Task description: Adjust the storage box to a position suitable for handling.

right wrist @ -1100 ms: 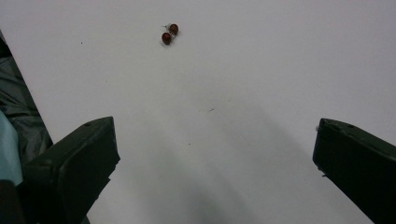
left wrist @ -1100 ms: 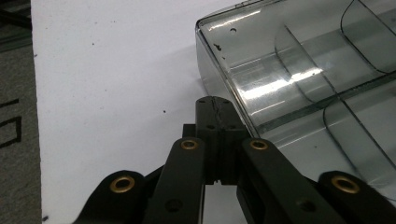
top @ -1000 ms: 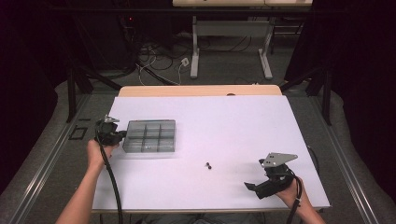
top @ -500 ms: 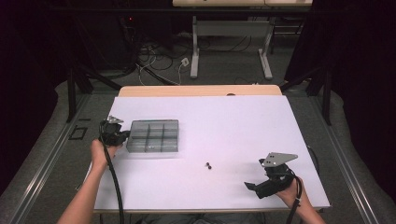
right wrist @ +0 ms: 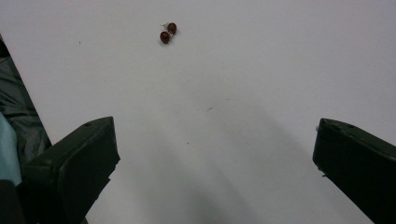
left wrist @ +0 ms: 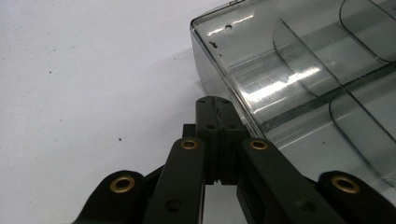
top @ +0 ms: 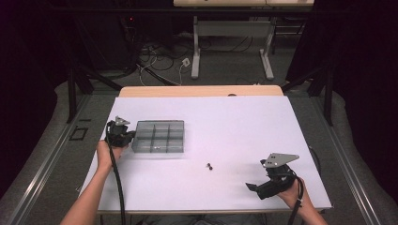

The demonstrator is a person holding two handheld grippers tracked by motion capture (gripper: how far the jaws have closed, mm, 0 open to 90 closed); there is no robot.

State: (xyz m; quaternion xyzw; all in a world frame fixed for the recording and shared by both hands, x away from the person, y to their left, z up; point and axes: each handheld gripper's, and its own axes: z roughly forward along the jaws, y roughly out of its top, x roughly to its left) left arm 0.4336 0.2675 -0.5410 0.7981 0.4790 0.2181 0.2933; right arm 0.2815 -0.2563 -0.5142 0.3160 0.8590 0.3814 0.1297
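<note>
The left gripper (top: pixel 127 136) is closed with nothing between its jaws, its tip set against the left wall of the clear box (top: pixel 158 137) near a corner, on the left part of the white table (top: pixel 234 122). The right gripper (top: pixel 253 187) is held wide open and empty near the front right edge. Two small dark red beads (right wrist: pixel 168 32) lie touching on the table between box and right gripper, well apart from both.

Left forearm enters from bottom left, reaching forward; left hand (top: pixel 107 154) holds the left gripper (top: pixel 126 136) low and level, jaws pressed fully together. Right hand (top: pixel 292 193) sits near the bottom right, right gripper (top: pixel 256 188) pointing left across the table, jaws spread wide with nothing between them.
</note>
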